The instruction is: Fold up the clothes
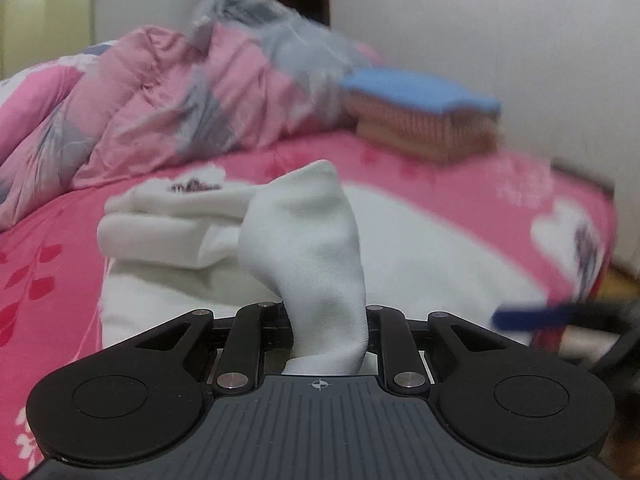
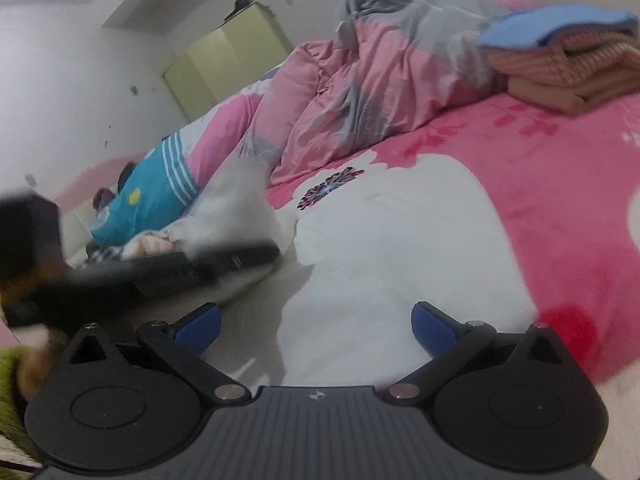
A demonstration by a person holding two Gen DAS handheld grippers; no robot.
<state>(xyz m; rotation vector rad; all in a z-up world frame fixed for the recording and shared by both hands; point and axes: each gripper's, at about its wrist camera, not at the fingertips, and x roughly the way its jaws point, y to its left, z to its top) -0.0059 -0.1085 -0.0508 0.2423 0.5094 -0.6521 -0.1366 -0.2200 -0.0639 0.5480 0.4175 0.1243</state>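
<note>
A white garment (image 1: 420, 248) lies spread on the pink bedsheet (image 1: 52, 264), with a rolled fold at its left. My left gripper (image 1: 326, 328) is shut on a bunched part of it, which rises in a hump from between the jaws and hides the fingertips. In the right wrist view the same white garment (image 2: 400, 248) spreads ahead. My right gripper (image 2: 316, 328) hovers just over it, open, its blue pads (image 2: 434, 328) wide apart with nothing between them. The left gripper (image 2: 160, 268) shows as a dark blur at the left, and one blue right finger (image 1: 532, 318) appears at the right of the left wrist view.
A folded stack (image 1: 424, 124) with a blue piece on top sits at the bed's far right, by the wall. A crumpled pink and grey quilt (image 1: 160, 100) fills the back left. A teal striped garment (image 2: 152, 192) lies beyond, and a pale green wardrobe (image 2: 224, 64) stands behind.
</note>
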